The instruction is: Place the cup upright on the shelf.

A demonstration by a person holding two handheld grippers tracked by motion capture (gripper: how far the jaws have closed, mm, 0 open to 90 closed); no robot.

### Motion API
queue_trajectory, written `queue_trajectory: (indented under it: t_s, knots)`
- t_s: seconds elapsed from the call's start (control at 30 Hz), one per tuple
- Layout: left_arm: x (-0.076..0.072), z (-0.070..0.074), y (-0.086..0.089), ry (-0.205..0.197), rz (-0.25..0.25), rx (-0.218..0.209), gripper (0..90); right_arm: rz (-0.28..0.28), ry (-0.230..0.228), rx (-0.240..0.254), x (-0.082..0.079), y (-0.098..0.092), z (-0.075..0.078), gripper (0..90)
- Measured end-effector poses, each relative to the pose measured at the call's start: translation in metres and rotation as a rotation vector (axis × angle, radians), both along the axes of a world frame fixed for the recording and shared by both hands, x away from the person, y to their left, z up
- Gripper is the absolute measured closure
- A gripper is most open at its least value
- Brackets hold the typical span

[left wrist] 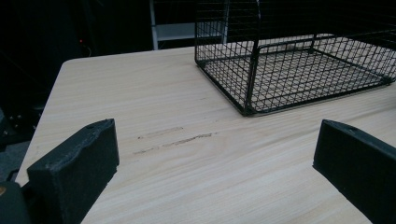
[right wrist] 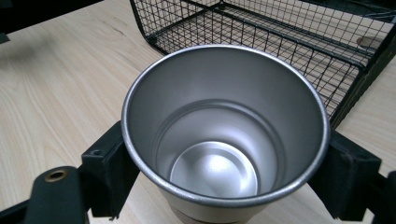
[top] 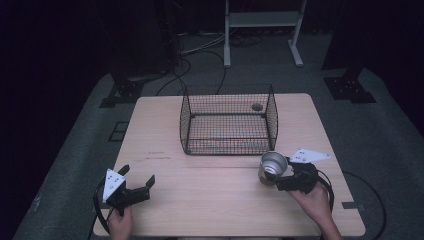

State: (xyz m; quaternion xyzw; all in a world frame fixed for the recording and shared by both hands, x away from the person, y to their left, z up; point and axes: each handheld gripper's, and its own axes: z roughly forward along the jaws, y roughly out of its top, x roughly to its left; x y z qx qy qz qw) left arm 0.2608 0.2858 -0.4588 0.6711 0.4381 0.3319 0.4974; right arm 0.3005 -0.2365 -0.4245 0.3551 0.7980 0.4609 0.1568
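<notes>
Near the table's right front, just short of the wire basket (top: 227,119), we have a steel cup (top: 273,167) clamped in the right gripper (top: 283,178), its two black jaws pressing on opposite sides of the wall a little below the rim. In the right gripper view the cup (right wrist: 224,135) is empty, mouth tipped toward the camera, and it looks clear of the wooden table (top: 210,200). We judge it light and rigid, but its smooth metal wall could slip, so a hold across the wall under the rolled rim seems soundest. Our left gripper (top: 136,189) rests well apart at the left front, jaws spread wide with nothing between them.
</notes>
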Motion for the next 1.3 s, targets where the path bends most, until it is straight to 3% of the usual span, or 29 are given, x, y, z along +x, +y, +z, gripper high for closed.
queue_trajectory:
  t_s: [0.53,1.3]
  knots:
    - [0.0,0.0,0.0,0.001,-0.001,-0.003,0.0,0.033,-0.044,-0.008,0.009,0.012,0.035,17.6]
    - [0.0,0.001,-0.001,0.001,-0.003,0.002,0.0,0.063,-0.073,-0.01,0.025,0.025,0.069,17.5]
